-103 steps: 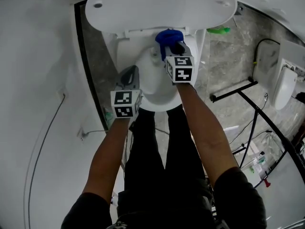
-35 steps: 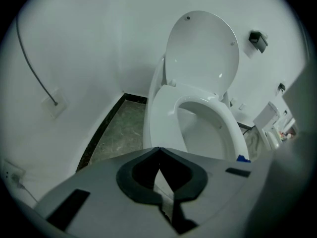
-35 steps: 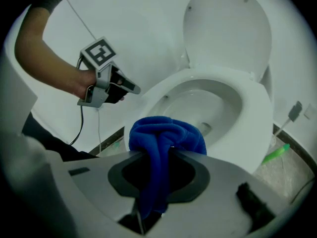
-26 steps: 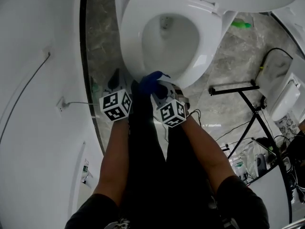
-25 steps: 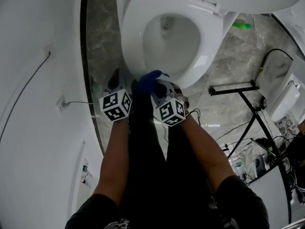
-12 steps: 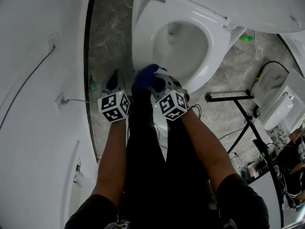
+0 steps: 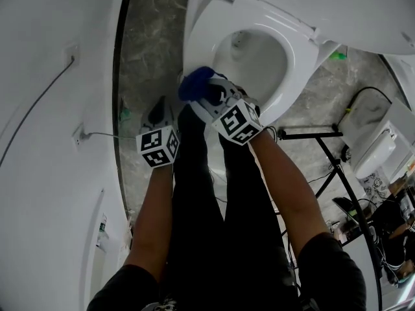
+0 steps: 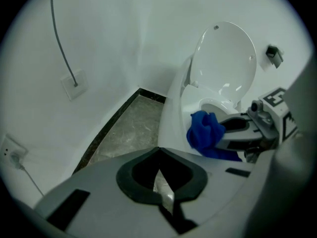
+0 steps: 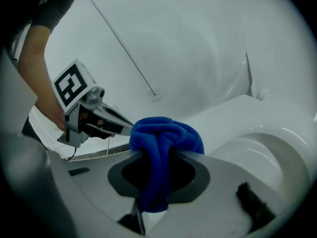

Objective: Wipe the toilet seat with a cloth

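Observation:
The white toilet seat is down around the bowl, and the lid stands raised behind it. My right gripper is shut on a bunched blue cloth, which it presses on the seat's front-left rim. In the right gripper view the cloth bulges out between the jaws, with the seat just beyond. My left gripper hangs left of the toilet over the floor, shut and holding nothing; its jaws meet with nothing between them in the left gripper view, which also shows the cloth.
A white wall with a thin cable and a socket runs close along the left. Grey marbled floor lies between wall and toilet. A black stand, a white unit and a green item are to the right.
My right gripper has carried the cloth from the seat's front tip round to its front-left rim. The left gripper has barely moved.

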Tool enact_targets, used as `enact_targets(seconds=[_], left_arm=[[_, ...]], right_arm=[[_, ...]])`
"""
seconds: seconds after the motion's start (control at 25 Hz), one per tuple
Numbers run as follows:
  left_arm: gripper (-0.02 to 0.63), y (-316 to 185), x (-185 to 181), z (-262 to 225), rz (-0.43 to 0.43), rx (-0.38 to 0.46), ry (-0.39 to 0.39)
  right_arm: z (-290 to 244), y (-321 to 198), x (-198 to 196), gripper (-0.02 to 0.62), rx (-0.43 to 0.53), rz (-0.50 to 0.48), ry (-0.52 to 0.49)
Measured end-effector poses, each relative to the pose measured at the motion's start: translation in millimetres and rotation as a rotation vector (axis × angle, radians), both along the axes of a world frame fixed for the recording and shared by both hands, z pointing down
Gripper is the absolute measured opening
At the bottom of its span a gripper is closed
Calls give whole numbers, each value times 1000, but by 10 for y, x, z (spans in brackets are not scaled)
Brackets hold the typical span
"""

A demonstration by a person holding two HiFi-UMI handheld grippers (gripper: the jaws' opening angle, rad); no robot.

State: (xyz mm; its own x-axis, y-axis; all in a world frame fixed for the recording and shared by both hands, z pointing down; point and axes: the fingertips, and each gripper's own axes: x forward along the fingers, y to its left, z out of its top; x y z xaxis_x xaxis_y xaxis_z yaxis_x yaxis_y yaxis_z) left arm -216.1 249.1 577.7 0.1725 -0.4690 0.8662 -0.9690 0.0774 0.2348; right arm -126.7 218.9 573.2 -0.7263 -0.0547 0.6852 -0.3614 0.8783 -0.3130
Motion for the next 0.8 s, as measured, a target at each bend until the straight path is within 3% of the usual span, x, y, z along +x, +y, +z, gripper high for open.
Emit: enact_targets(seconds=[0.32, 0.48, 0.8], left_arm=[[11, -78, 12, -20, 32, 9, 7], [11, -121, 136, -52, 136, 27, 1], [11, -143, 386, -85, 229, 56, 106]], right_arm=[[-27, -723, -26, 83, 2, 53, -26], [-40, -1080, 17, 83, 7, 125, -18], [-60, -1703, 213, 83, 114, 226, 76]])
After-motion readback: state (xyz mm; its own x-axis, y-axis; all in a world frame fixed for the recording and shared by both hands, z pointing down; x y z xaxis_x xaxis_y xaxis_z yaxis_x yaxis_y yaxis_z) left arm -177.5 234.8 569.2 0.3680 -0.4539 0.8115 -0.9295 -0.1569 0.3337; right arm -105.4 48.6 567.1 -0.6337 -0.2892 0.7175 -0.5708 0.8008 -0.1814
